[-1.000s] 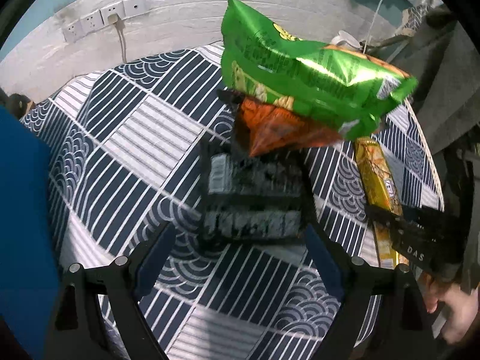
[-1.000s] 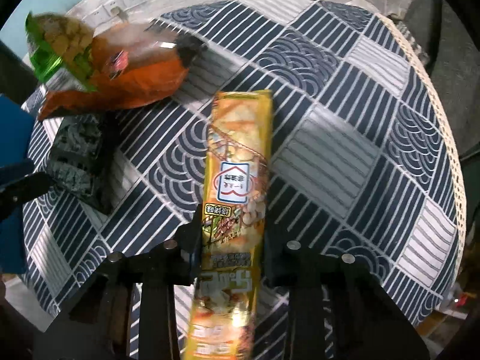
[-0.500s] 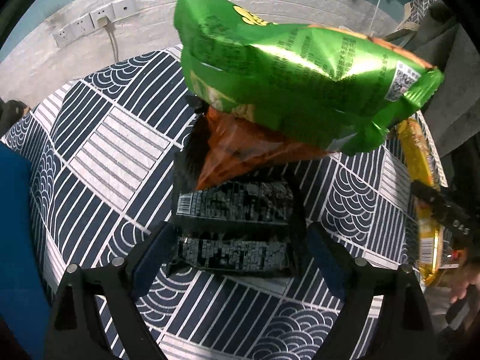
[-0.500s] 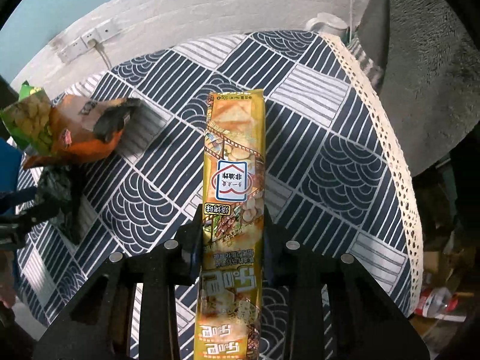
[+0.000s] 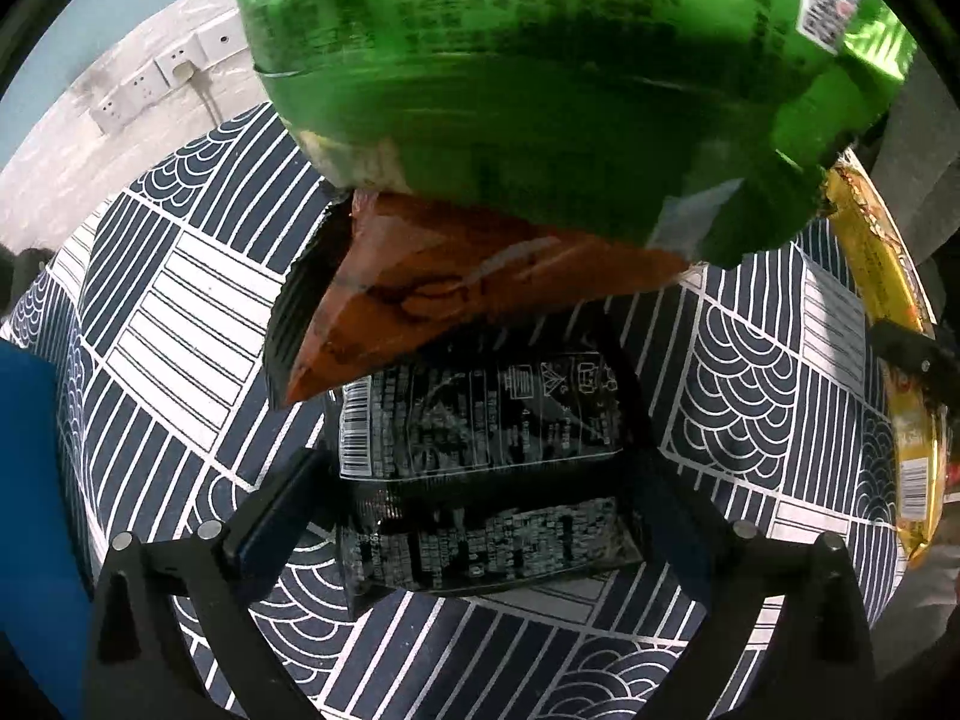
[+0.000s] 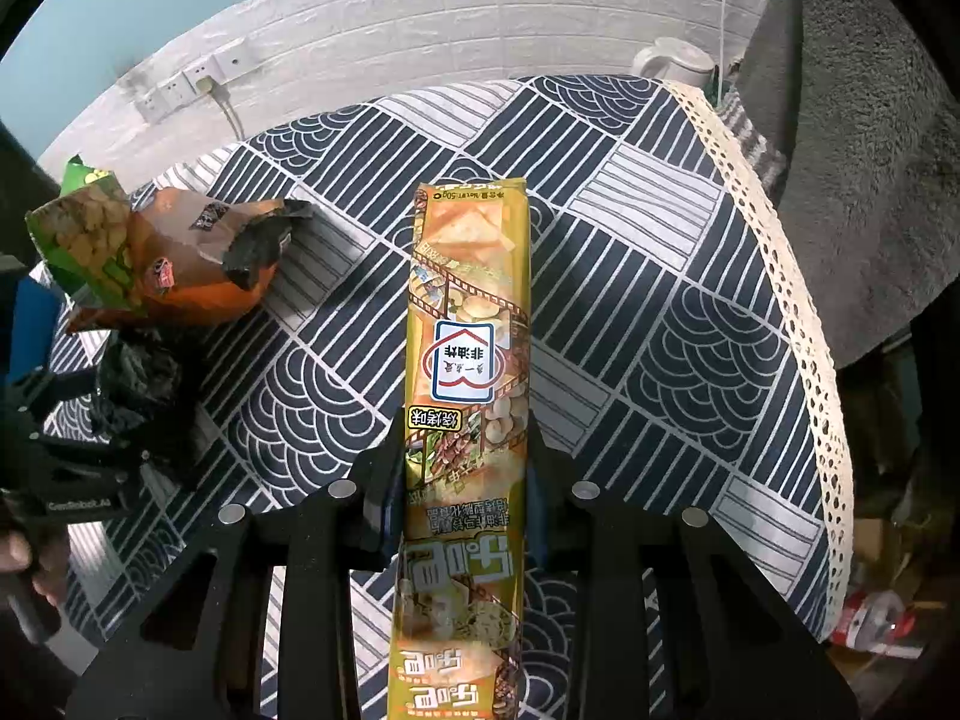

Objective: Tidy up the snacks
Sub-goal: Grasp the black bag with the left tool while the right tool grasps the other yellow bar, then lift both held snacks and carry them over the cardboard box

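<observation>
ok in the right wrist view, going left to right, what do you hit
green snack bag → orange snack bag → long yellow cracker pack clamped in the right gripper → lace edge of the patterned tablecloth → grey fabric

Left wrist view: fisheye, looking steeply down along its own fingers [image 5: 282, 504] at the table [image 5: 180, 312], very near; green bag [image 5: 540, 72] fills twelve o'clock, black packet [image 5: 480, 468] centre.

Right wrist view: fisheye, likewise steeply downward, somewhat farther back; table edge at three o'clock, wall sockets [image 6: 192, 81] at eleven.

Shared ground: patterned tablecloth, wall sockets [image 5: 156, 81], the stacked green bag [image 6: 84, 240], orange bag [image 6: 198, 264] and black packet [image 6: 138, 384] at nine o'clock in the right view; yellow packet [image 6: 468, 360] appears at three o'clock in the left view [image 5: 900, 372].
</observation>
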The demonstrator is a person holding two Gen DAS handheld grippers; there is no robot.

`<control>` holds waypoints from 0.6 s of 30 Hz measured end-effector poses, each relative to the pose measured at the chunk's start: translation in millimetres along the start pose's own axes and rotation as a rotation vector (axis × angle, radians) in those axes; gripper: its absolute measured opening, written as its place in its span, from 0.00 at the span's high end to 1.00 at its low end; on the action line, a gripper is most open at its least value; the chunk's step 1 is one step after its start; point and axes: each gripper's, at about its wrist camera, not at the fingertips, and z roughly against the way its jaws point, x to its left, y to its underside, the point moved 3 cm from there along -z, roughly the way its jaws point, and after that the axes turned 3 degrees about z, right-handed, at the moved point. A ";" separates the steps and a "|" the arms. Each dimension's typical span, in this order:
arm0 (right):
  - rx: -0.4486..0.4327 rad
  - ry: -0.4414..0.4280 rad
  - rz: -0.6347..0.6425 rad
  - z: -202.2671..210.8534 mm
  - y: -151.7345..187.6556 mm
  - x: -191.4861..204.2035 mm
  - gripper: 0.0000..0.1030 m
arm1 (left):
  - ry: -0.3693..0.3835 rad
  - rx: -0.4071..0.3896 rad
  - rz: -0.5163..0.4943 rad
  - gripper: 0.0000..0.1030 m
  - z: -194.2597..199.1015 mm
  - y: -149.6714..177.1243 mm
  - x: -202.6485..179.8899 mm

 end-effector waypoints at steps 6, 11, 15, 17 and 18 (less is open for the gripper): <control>-0.003 0.001 0.000 3.2 -0.4 1.3 0.71 | -0.019 -0.020 -0.042 0.28 9.1 5.1 -3.7; -0.015 -0.001 0.009 10.3 -1.9 5.8 0.71 | 0.018 -0.008 -0.011 0.37 16.7 10.7 6.2; -0.027 -0.005 0.016 17.4 -2.9 10.8 0.71 | 0.026 -0.004 0.003 0.45 26.9 16.8 17.4; -0.036 -0.007 0.023 22.2 -4.5 14.7 0.71 | 0.019 -0.003 0.010 0.46 30.0 18.8 20.6; -0.041 -0.010 0.026 25.4 -5.4 17.3 0.71 | 0.017 -0.004 0.014 0.46 31.7 20.5 22.9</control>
